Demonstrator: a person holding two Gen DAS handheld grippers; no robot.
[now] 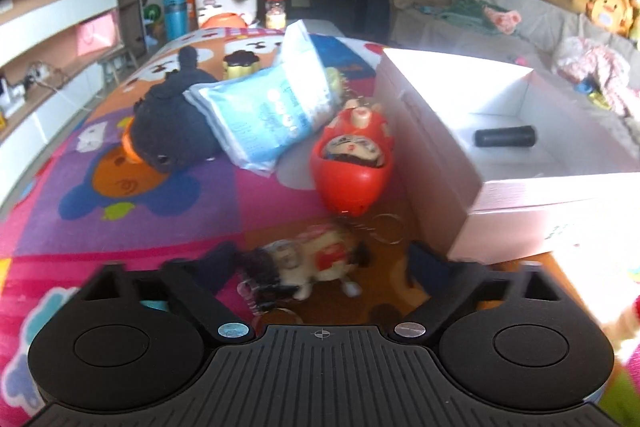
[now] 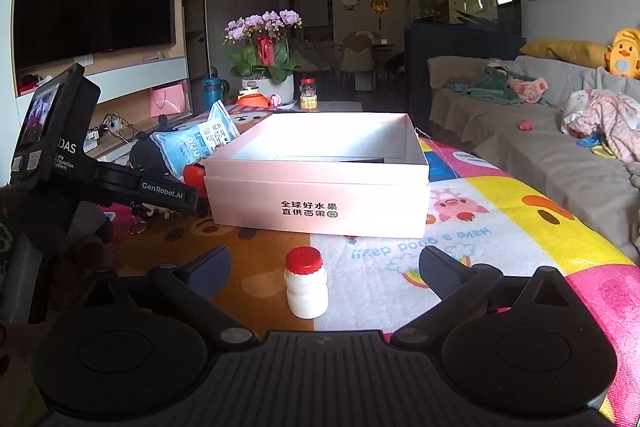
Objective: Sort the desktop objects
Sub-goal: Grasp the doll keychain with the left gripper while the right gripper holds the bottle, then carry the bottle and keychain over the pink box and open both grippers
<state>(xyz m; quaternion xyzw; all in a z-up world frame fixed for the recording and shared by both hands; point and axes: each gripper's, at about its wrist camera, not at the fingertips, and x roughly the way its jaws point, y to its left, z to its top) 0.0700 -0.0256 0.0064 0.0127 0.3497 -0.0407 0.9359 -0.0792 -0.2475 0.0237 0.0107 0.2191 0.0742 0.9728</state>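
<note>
A small doll keychain (image 1: 316,263), blurred, lies on the colourful mat between the fingers of my left gripper (image 1: 320,263); the jaws stand apart, with a gap at the right finger (image 1: 424,263). Beyond it are a red round-bottomed doll (image 1: 352,167), a blue packet (image 1: 268,111) and a black plush toy (image 1: 172,131). The open pink box (image 1: 440,163) on the right holds a black cylinder (image 1: 505,136). In the right wrist view a white bottle with a red cap (image 2: 306,283) stands upright between the wide-open fingers of my right gripper (image 2: 326,263), untouched, in front of the pink box (image 2: 316,203).
The left gripper's body (image 2: 168,195) sits left of the box in the right wrist view. A flower pot (image 2: 266,87), a jar (image 2: 309,94) and an orange container (image 2: 253,99) stand at the table's far end. A sofa (image 2: 540,147) runs along the right.
</note>
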